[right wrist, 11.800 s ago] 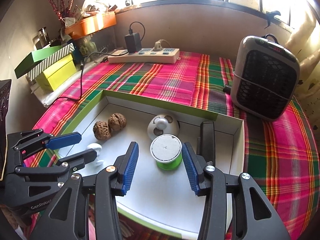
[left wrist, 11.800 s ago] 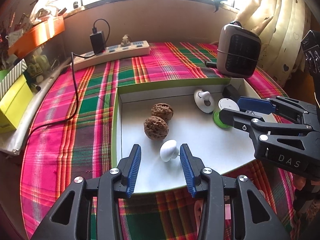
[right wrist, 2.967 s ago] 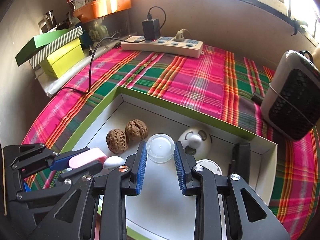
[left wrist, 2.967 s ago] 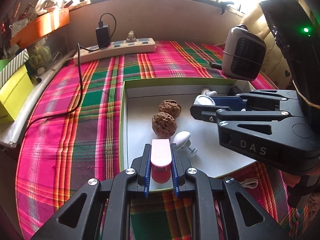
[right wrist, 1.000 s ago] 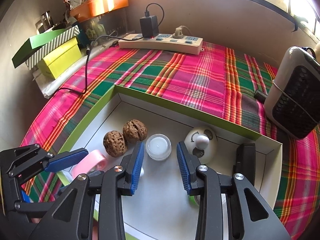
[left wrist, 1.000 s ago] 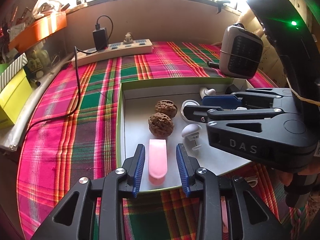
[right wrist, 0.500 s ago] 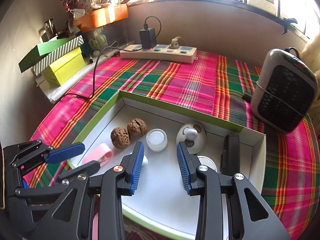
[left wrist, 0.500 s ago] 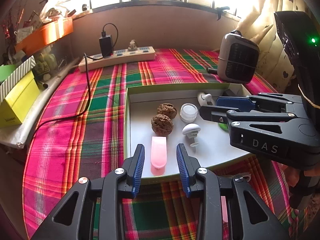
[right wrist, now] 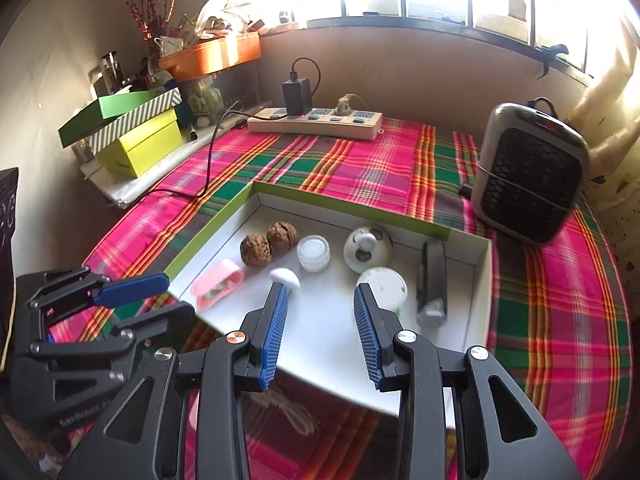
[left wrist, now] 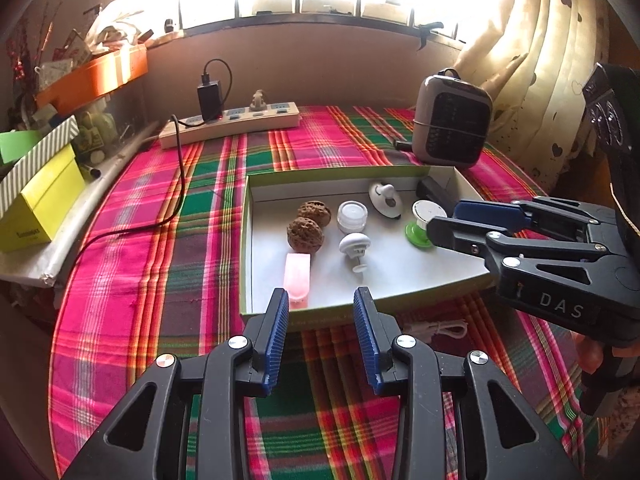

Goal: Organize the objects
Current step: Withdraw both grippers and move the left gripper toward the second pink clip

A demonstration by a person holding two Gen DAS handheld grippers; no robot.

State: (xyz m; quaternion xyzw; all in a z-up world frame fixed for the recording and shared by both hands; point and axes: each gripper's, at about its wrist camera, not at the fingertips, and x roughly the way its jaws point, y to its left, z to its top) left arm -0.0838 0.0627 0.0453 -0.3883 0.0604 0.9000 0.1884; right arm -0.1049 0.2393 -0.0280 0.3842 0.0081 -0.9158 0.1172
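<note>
A green-edged white box [left wrist: 248, 240] [right wrist: 212, 226] lies on the plaid cloth. In it are a pink case [left wrist: 297, 279] [right wrist: 218, 282], two walnuts [left wrist: 305, 233] [right wrist: 269, 242], a clear jar [left wrist: 352, 216] [right wrist: 314, 253], a white mushroom knob [left wrist: 354, 249] [right wrist: 285, 276], a white round holder [left wrist: 385, 199] [right wrist: 367, 250], a green-based spool [left wrist: 426, 218] [right wrist: 382, 286] and a black block [left wrist: 434, 193] [right wrist: 433, 276]. My left gripper [left wrist: 322, 320] [right wrist: 132, 300] is open and empty, just short of the box's near edge. My right gripper [right wrist: 320, 320] [left wrist: 448, 224] is open and empty above the box's near part.
A grey heater [left wrist: 452, 128] [right wrist: 528, 176] stands behind the box on the right. A power strip with charger [left wrist: 232, 120] [right wrist: 316, 118] lies at the back, its cable trailing left. Green and yellow boxes [right wrist: 136, 136] stack at the left. A white cord [left wrist: 436, 326] lies before the box.
Both grippers have pulled back and up from the box, open and empty. The pink case and clear jar stay where they were set down.
</note>
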